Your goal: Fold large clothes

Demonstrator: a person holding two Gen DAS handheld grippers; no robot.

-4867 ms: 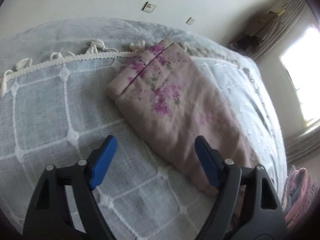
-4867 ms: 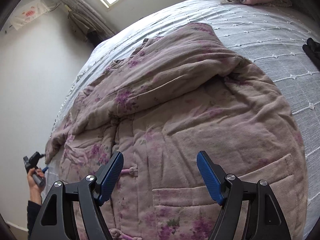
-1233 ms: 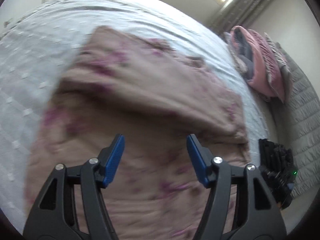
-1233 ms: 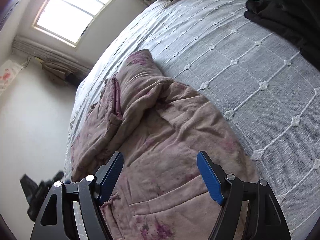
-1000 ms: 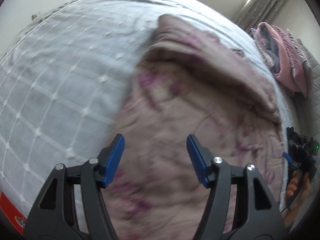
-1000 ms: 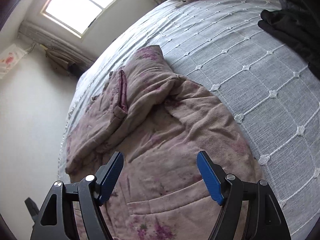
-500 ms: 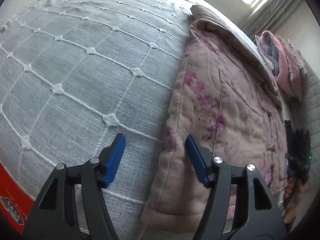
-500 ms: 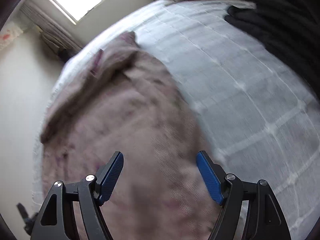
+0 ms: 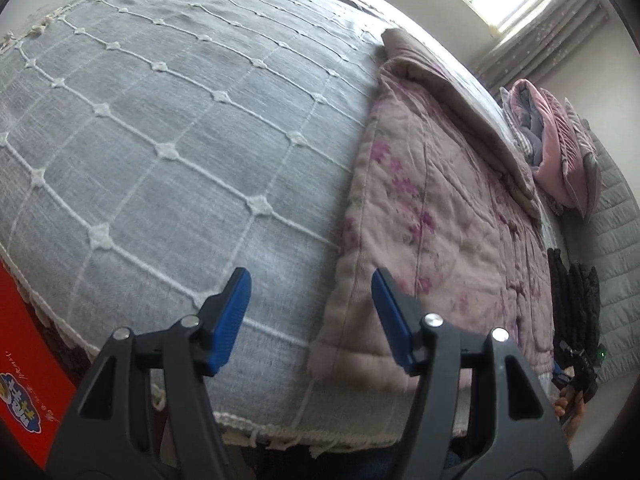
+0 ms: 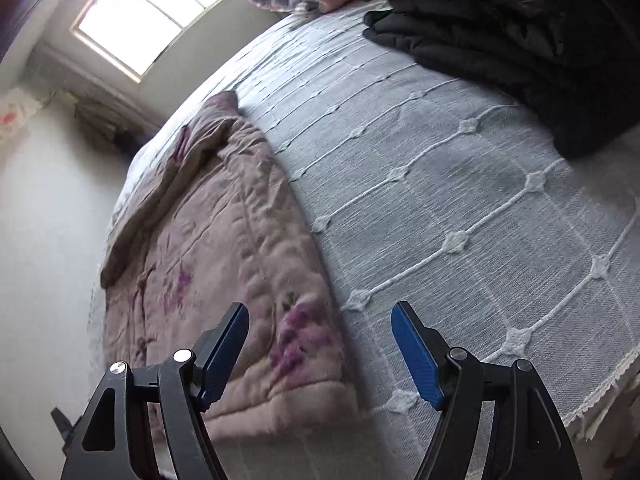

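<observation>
A pink-beige quilted garment with purple flowers (image 9: 432, 208) lies flat on the bed, one sleeve folded across its far part. My left gripper (image 9: 310, 292) hovers open over the garment's near left corner, one blue finger above the hem and the other above the bedspread (image 9: 160, 128). In the right wrist view the same garment (image 10: 224, 240) fills the left side. My right gripper (image 10: 320, 320) hangs over its near right corner. Its jaws are closing slightly, with the hem's edge below the gap and not pressed by the pads.
A folded black garment (image 10: 500, 20) lies on the bed at the right, also seen small as a black garment (image 9: 572, 292). Pink and grey bedding (image 9: 560, 152) is piled by the headboard. A red box (image 9: 24, 340) stands beside the bed. The fringed bed edge (image 9: 280, 436) runs just below both grippers.
Both grippers have swept outward from over the garment's middle to its two near corners at the bed's edge and dropped slightly. Neither has taken hold of anything.
</observation>
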